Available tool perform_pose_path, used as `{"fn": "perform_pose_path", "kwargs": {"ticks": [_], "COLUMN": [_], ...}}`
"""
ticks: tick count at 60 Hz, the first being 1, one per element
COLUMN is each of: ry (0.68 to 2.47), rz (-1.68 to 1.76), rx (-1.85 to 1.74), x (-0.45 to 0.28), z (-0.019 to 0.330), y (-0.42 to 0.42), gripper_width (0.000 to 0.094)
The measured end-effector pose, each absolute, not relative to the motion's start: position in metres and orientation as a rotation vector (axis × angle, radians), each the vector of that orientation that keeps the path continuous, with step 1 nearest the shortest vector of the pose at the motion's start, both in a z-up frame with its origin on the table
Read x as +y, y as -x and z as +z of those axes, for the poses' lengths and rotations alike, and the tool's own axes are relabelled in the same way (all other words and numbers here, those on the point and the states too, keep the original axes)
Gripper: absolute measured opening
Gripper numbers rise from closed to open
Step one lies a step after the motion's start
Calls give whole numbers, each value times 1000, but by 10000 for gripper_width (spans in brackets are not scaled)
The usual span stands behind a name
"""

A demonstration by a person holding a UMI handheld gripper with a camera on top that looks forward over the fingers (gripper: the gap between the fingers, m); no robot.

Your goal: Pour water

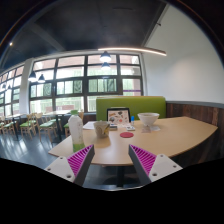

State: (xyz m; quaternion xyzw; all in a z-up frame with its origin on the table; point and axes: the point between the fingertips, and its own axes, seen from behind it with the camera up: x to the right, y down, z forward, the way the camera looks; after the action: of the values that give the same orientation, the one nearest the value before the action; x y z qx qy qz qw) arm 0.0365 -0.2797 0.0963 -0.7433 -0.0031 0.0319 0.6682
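A light wooden table stands ahead of me. On its left part stands a pale translucent bottle or jug, with a glass or cup to its right. My gripper is well short of them, near the table's front edge, with its magenta pads spread wide. The fingers are open and hold nothing.
A red round coaster, a white bowl and a small upright screen or card are on the table. A green bench back stands behind it. Chairs and large windows are to the left.
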Motion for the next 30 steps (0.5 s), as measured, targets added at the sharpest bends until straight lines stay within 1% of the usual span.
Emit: {"fn": "perform_pose_path", "kwargs": {"ticks": [9, 17, 25, 30], "ry": [1666, 1653, 1649, 1644], "rz": [99, 142, 201, 224], "rx": [-36, -77, -131, -155], "x": [-279, -271, -264, -246], "z": [95, 86, 79, 78], "y": [-19, 9, 56, 82], "gripper_width": [791, 789, 790, 788]}}
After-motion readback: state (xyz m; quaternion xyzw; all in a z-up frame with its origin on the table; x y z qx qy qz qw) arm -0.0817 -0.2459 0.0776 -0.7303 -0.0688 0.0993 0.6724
